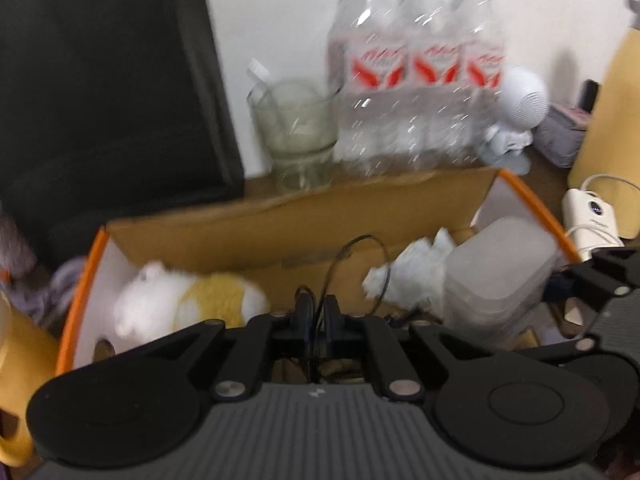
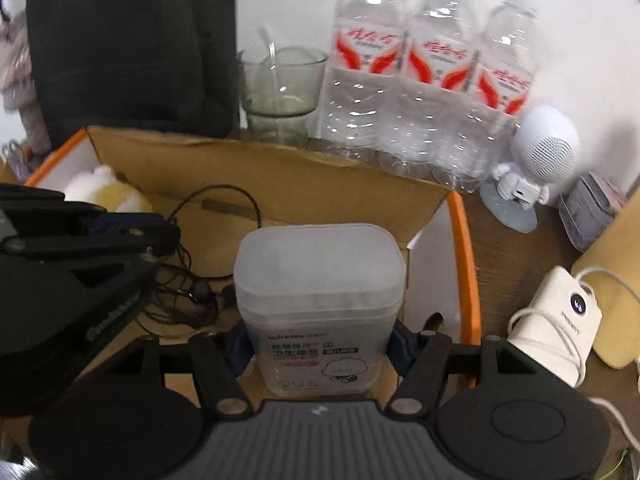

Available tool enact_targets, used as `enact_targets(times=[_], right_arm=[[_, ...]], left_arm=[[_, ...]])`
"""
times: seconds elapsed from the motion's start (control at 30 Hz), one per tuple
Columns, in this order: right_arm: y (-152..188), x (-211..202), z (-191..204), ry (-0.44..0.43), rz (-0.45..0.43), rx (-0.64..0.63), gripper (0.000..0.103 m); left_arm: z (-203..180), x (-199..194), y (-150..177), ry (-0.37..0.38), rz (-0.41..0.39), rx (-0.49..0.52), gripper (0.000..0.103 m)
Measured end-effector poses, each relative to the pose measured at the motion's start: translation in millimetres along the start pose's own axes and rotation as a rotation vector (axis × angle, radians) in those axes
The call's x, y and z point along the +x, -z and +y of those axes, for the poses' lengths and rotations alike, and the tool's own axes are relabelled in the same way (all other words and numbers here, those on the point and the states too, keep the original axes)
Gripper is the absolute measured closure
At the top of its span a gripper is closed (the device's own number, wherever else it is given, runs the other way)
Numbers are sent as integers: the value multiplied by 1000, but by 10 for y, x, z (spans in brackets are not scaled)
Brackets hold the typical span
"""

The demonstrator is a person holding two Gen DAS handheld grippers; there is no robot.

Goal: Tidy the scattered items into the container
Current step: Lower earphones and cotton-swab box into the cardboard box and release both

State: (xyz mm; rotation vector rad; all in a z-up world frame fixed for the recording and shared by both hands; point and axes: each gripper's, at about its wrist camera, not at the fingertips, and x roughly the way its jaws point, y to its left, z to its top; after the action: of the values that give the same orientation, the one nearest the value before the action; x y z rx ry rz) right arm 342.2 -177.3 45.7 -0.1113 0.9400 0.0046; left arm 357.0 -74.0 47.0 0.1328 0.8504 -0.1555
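Cardboard box [image 2: 280, 184] | right gripper [image 2: 320, 350] clamps "COTTON BUDS" tub [image 2: 318, 304] | left gripper [image 1: 316, 312] pinches earphone cable [image 1: 360, 264]

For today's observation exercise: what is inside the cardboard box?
Inside the cardboard box: a plush toy, black earphones, crumpled tissue and a cotton-swab tub between the right hand-held gripper fingers. The tub and both grippers hide much of the floor.
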Motion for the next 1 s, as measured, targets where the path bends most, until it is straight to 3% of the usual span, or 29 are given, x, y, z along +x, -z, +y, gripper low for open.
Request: enact_targets(times=[0.07, 0.13, 0.3, 0.37, 0.43, 0.6, 0.67, 0.7, 0.73, 0.87, 1.0], right_arm=[[7, 16, 17, 13, -3, -19, 39], [-25, 38, 1, 13, 4, -10, 39], [-120, 123, -25, -4, 9, -65, 38], [-130, 117, -38, -12, 15, -65, 35], [-134, 87, -76, -27, 17, -31, 30], [-168, -134, -240, -157, 33, 134, 22], [-199, -235, -242, -156, 33, 149, 22], [-215, -286, -232, -150, 32, 148, 22], [-227, -356, -216, -147, 30, 143, 22], [-257, -613, -192, -142, 20, 136, 22], [-260, -870, -205, -140, 7, 144, 22]], left_arm=[[118, 105, 12, 13, 60, -88, 93], [161, 189, 35, 22, 101, -111, 93], [218, 155, 35, 47, 135, -166, 84], [226, 94, 41, 46, 129, -151, 82], [259, -6, 46, 39, 108, -138, 73], [375, -283, 62, 23, 72, -103, 63], [400, -414, 77, -19, 42, -94, 53], [410, -474, 81, -41, 18, -90, 38], [434, -565, 82, -52, -10, -89, 32], [493, -893, 40, -33, -53, -86, 31], [545, -1140, 23, -38, -47, -91, 22]])
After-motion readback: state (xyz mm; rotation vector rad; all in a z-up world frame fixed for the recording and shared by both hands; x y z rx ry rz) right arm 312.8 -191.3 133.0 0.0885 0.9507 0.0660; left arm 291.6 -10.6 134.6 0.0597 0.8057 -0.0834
